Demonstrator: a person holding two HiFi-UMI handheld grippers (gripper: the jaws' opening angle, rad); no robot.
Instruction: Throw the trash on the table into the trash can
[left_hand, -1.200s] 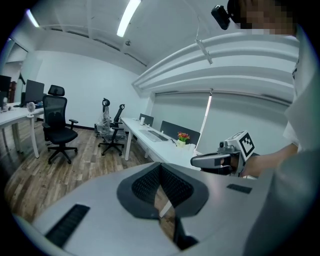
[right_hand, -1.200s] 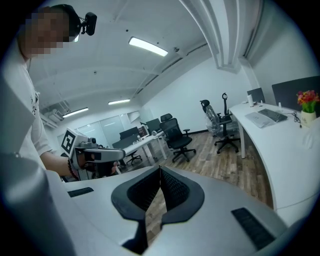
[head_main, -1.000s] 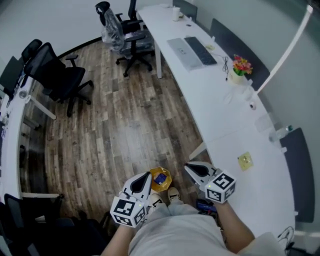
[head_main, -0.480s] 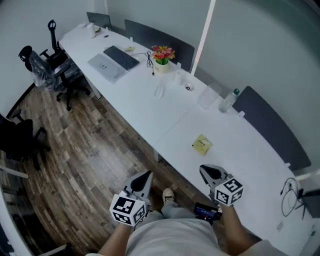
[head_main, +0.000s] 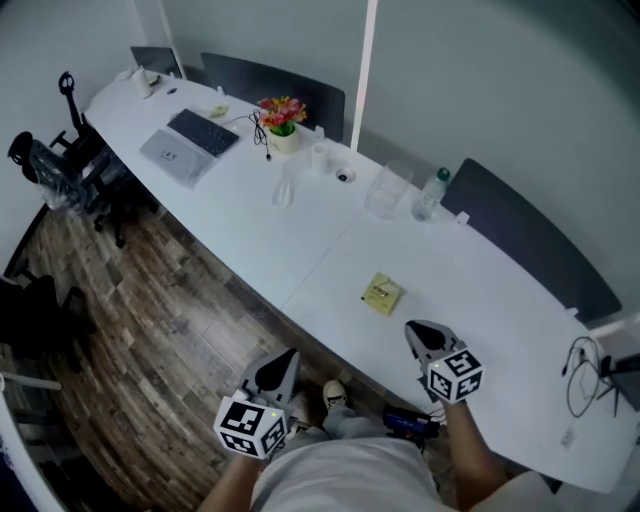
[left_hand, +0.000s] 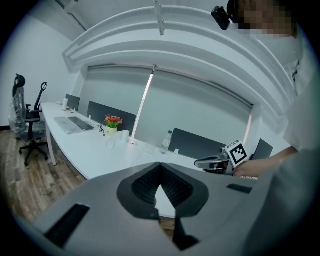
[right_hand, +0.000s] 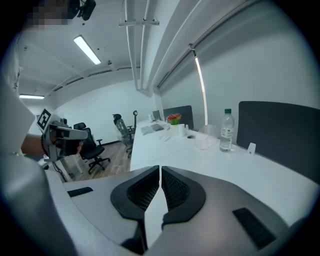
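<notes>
Yellow paper scrap (head_main: 382, 294): likely light, crushable; pinch its edge. Left tool (head_main: 284, 357), right tool (head_main: 416, 329) pressed together, empty.

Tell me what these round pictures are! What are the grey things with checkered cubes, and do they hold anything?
A person holds one grabbing tool in each hand: the left tool and the right tool. The checkered cubes are part of them. One picture comes from a camera on the person's head, looking down. The other two come from cameras riding on each tool, looking along its jaws. Both tools are shut and hold nothing. On the long white curved table are a small yellow piece of paper, a clear plastic water bottle, a pot of bright flowers and a dark keyboard.
</notes>
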